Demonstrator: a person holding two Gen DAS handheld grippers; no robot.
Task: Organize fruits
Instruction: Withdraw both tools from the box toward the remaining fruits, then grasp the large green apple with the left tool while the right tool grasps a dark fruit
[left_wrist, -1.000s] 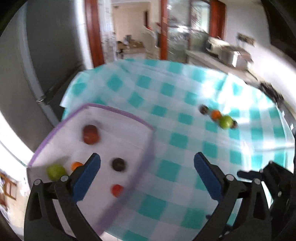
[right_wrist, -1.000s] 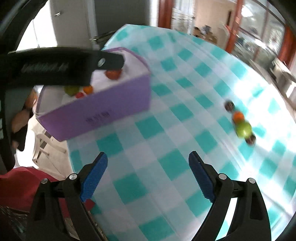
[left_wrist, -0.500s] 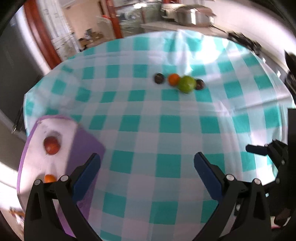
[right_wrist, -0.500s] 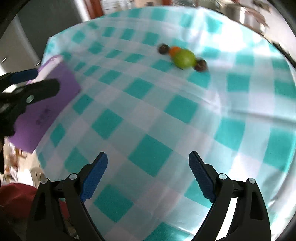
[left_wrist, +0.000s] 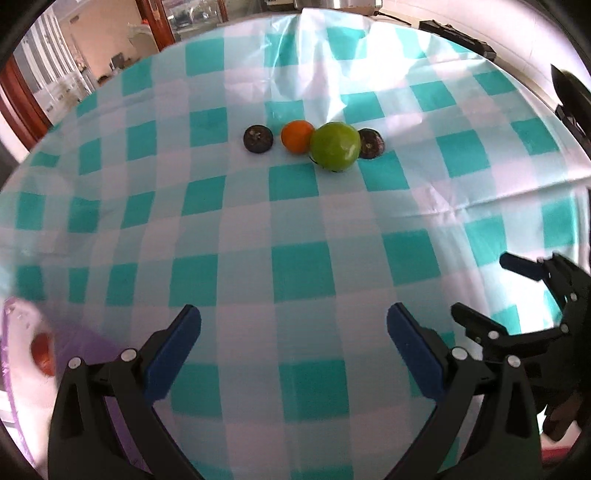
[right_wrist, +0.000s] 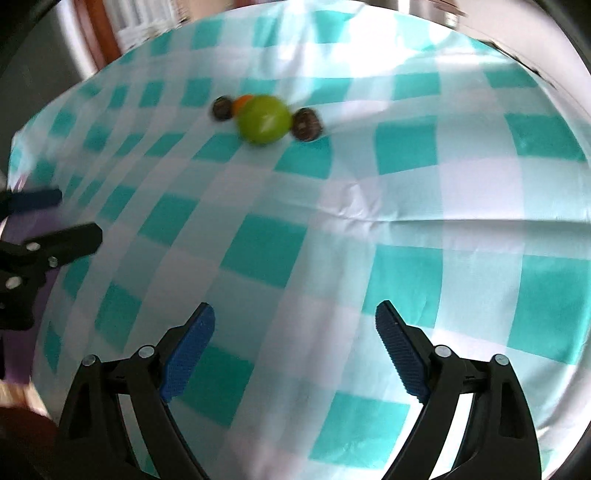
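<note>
While the left wrist view looks across the counter (left_wrist: 295, 258) with its teal-and-white checked cloth, the left tool (left_wrist: 293, 345) hangs wide open with nothing between its blue pads. Four fruits lie in a row well ahead of it: a dark fruit (left_wrist: 258, 138) standing a little apart on the left, then an orange fruit (left_wrist: 296, 136), a green apple (left_wrist: 335, 146) that appears to touch it, and a second dark fruit (left_wrist: 371, 143) just beside the apple on the right. At the lower left edge a purple box (left_wrist: 22, 369) shows blurred, with a red fruit (left_wrist: 43, 353) inside it. The right tool (left_wrist: 532, 295) enters at the right edge of this view, also spread open.

From the right wrist view, which is motion-blurred, the right tool (right_wrist: 295, 350) gapes fully and carries nothing. The same row sits far ahead: green apple (right_wrist: 263, 119), the right-hand dark fruit (right_wrist: 307, 124), the orange one (right_wrist: 242, 101) half hidden behind the apple, and the other dark fruit (right_wrist: 221, 108). The left tool's arm (right_wrist: 48, 243) shows at the left edge.

By my reading, the step in hand is the approach to the fruits not yet boxed. The next move calls for bringing one tool forward to straddle an end fruit, closing gently, since the round pieces could roll and nudge their neighbours.

No brand, label or writing can be read in either view.
</note>
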